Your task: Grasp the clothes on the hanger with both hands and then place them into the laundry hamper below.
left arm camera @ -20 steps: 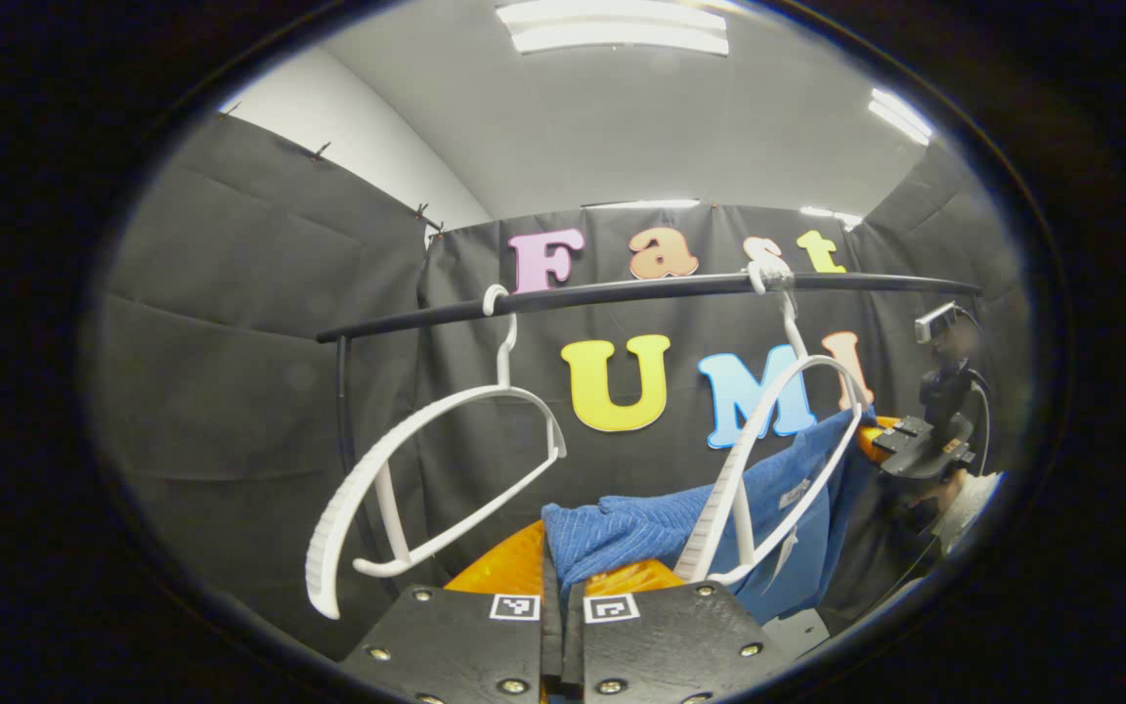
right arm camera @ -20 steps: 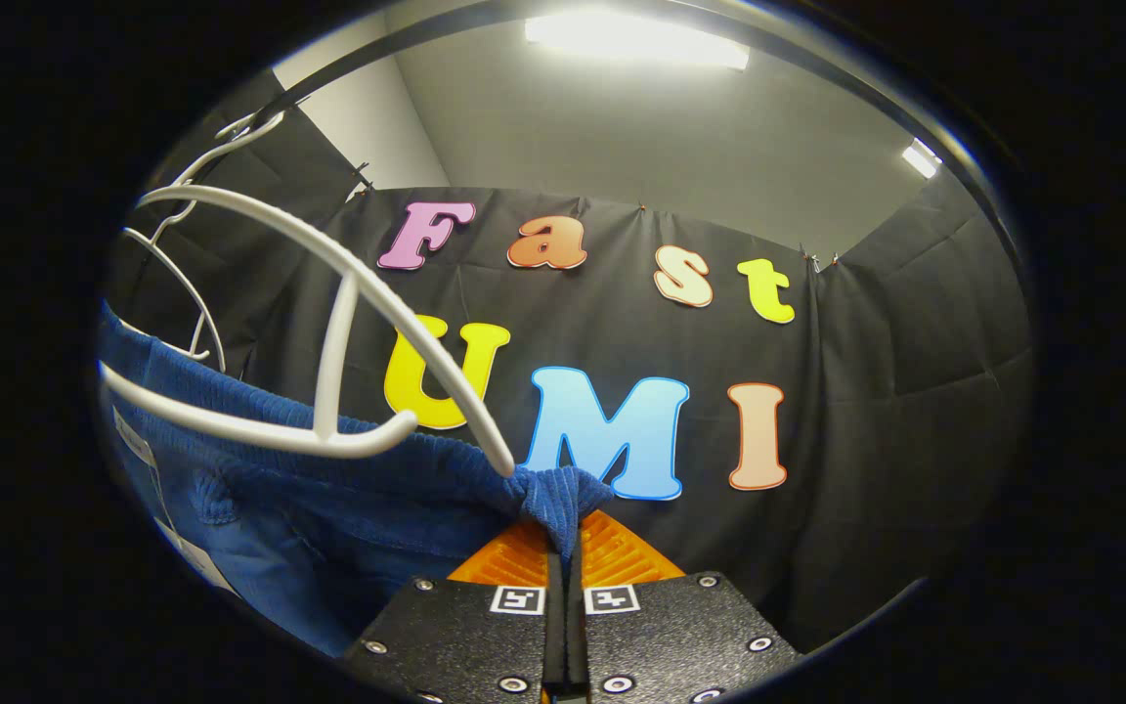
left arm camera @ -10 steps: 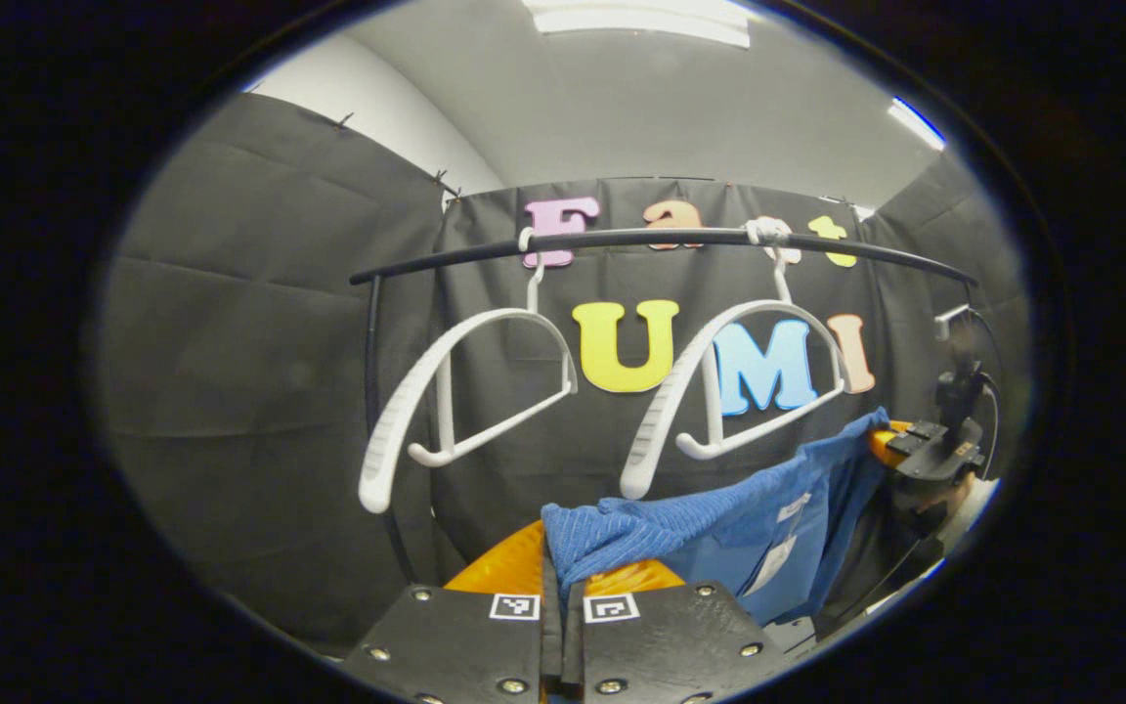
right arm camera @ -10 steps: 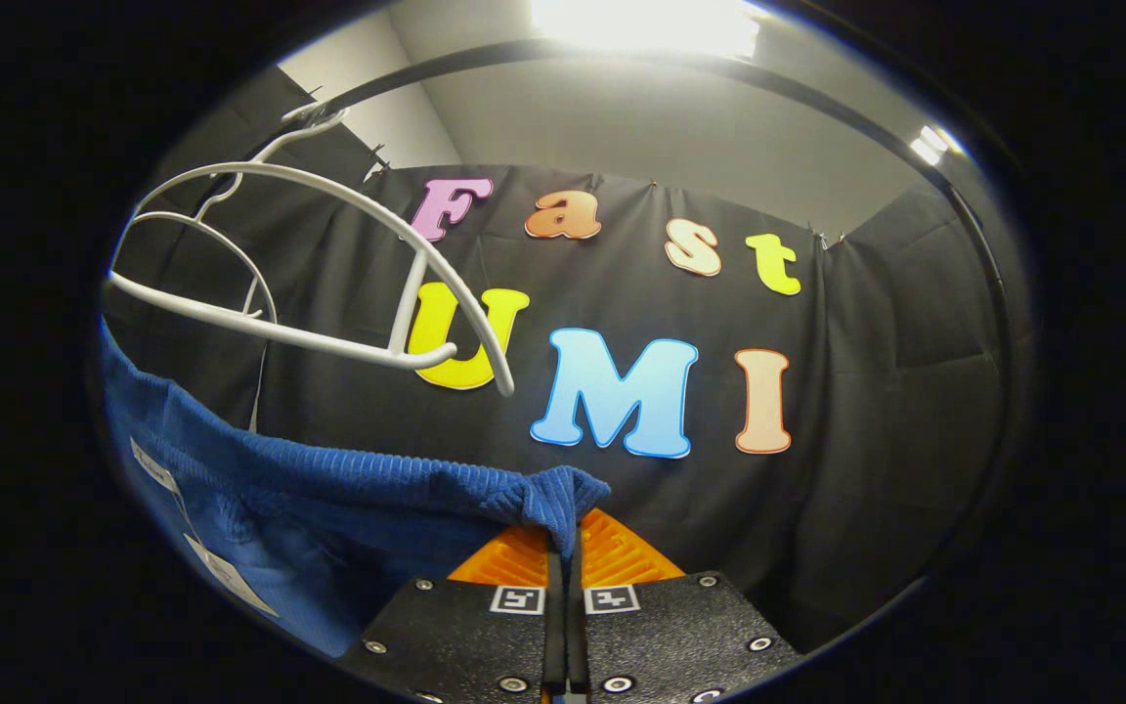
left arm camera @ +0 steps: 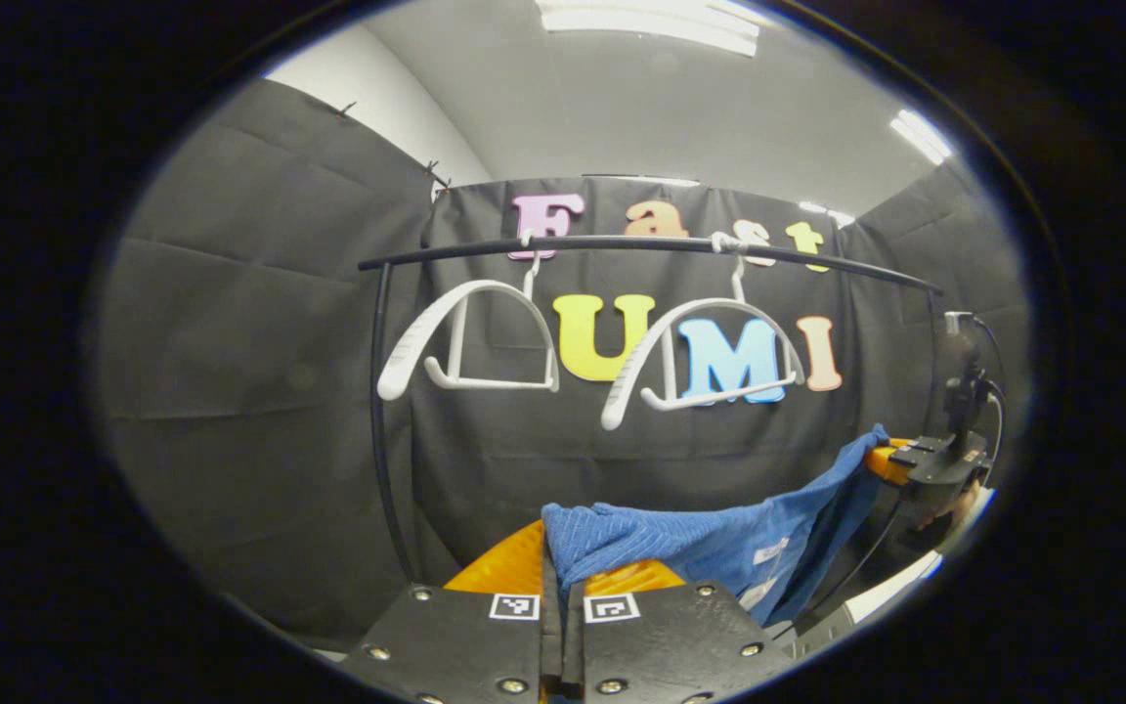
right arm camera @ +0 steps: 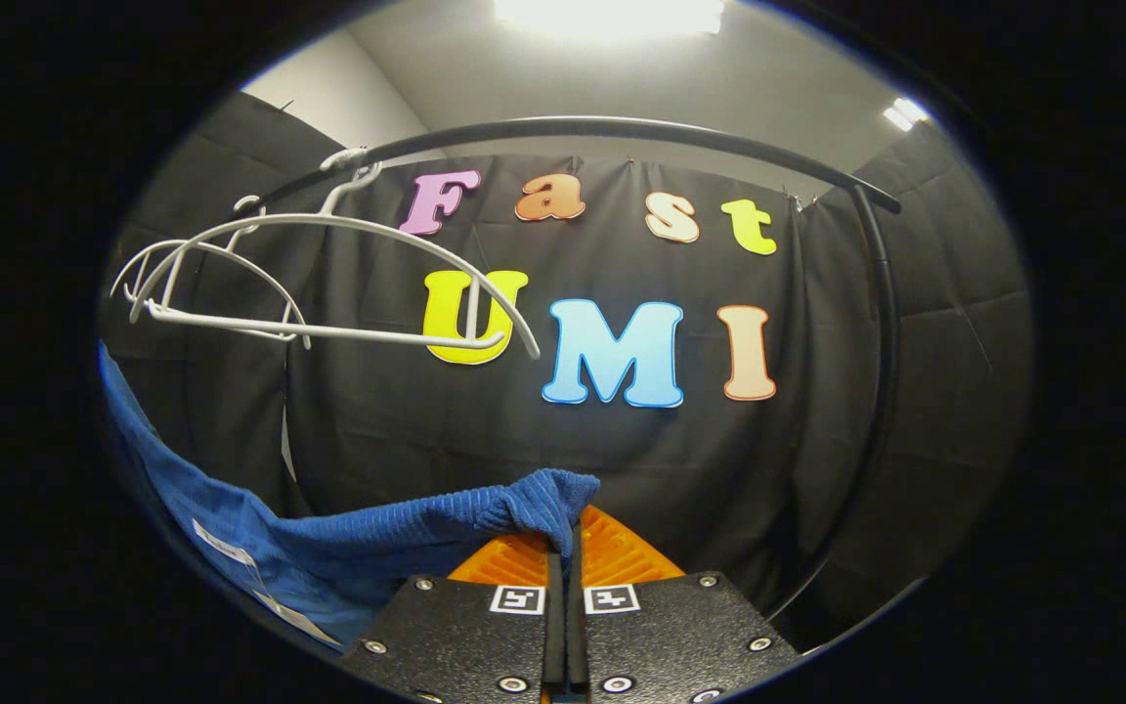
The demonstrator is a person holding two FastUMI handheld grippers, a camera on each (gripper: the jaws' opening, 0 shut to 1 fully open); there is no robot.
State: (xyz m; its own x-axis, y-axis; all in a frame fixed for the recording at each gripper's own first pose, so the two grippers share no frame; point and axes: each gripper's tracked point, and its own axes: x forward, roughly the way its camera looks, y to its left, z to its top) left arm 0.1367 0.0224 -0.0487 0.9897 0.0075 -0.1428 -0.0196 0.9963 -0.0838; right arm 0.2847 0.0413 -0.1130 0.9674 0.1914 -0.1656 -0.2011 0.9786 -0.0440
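The blue garment (left arm camera: pixel 719 538) has come off the white hanger (left arm camera: pixel 700 367), now bare above on the rail (left arm camera: pixel 641 244). Left gripper (left arm camera: pixel 561 577) and right gripper (right arm camera: pixel 563 548) each pinch 1 end; lowering to the hamper comes next.

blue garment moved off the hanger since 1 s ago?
Yes. The blue garment now hangs below and clear of the white hanger on the rail; earlier it lay over it.

Blue ribbed clothes (left arm camera: pixel 690 538); white hangers (left arm camera: pixel 470 337)
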